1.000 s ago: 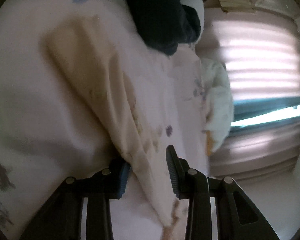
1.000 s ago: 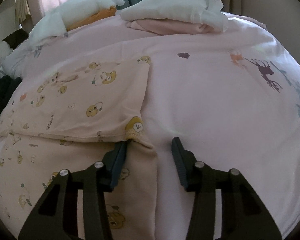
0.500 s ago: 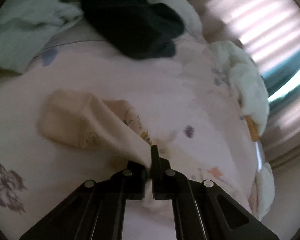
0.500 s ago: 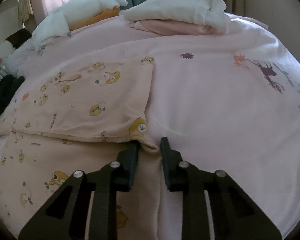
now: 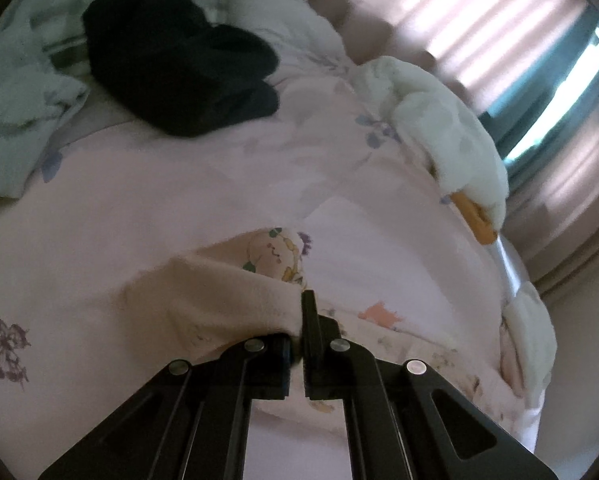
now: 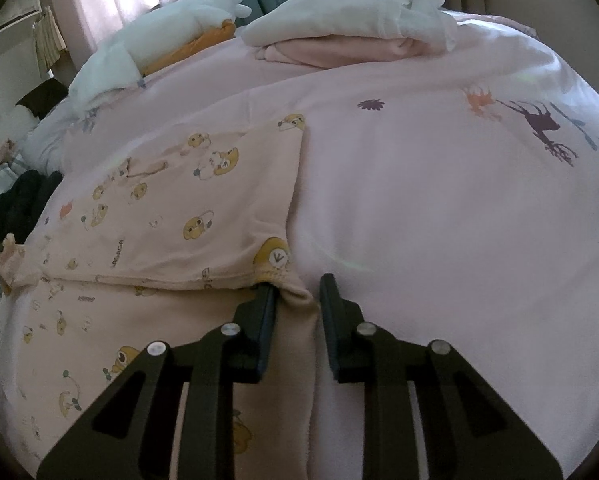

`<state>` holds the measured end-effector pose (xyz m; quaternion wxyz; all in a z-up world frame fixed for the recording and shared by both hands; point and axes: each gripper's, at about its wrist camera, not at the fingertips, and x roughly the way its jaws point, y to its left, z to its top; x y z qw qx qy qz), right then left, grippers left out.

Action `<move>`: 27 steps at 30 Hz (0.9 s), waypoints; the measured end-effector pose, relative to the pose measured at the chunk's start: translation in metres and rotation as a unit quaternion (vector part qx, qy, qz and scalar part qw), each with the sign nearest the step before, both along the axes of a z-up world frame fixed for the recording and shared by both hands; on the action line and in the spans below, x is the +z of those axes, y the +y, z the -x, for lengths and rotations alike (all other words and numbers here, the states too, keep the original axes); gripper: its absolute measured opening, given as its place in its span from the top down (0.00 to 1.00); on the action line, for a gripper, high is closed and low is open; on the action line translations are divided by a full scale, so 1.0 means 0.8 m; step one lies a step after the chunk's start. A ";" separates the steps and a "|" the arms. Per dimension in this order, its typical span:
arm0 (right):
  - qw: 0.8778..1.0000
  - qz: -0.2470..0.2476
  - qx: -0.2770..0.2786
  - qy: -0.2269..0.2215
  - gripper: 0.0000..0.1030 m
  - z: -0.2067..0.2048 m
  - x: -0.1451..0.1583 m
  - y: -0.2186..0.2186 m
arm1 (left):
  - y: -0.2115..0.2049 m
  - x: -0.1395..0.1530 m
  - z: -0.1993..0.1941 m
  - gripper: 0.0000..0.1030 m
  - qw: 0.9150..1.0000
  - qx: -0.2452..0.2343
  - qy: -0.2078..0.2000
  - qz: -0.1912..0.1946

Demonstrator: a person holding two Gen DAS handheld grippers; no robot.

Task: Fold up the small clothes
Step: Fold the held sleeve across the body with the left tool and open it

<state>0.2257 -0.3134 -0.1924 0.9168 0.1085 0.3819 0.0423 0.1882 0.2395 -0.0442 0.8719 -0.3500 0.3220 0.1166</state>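
Peach cotton garment printed with yellow cartoon animals (image 6: 171,216) lies partly folded on the pale pink printed bedspread (image 6: 439,200). Left gripper (image 5: 301,320): jaws pressed together, pinching a lifted edge of the garment (plain reverse side showing). Right gripper (image 6: 297,300): jaws spread, straddling the garment's folded corner, which bunches between them; whether it touches them I cannot tell. Black crumpled clothing (image 5: 179,64) sits well apart, up the bed.
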 end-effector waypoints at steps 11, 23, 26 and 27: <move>0.998 -0.068 0.004 -0.003 0.78 0.002 -0.006 -0.021 | -0.101 -0.031 -0.010 0.98 0.996 -0.057 0.041 -0.059; 0.998 -0.068 0.009 -0.002 0.78 0.001 -0.005 -0.023 | -0.192 0.008 -0.007 0.98 0.976 -0.087 -0.008 -0.201; 0.997 -0.072 0.010 -0.002 0.78 0.001 -0.006 -0.024 | -0.214 0.020 -0.007 0.98 0.967 -0.099 -0.028 -0.232; 0.997 -0.073 0.010 -0.002 0.78 0.001 -0.006 -0.024 | -0.221 0.021 -0.008 0.98 0.965 -0.102 -0.032 -0.239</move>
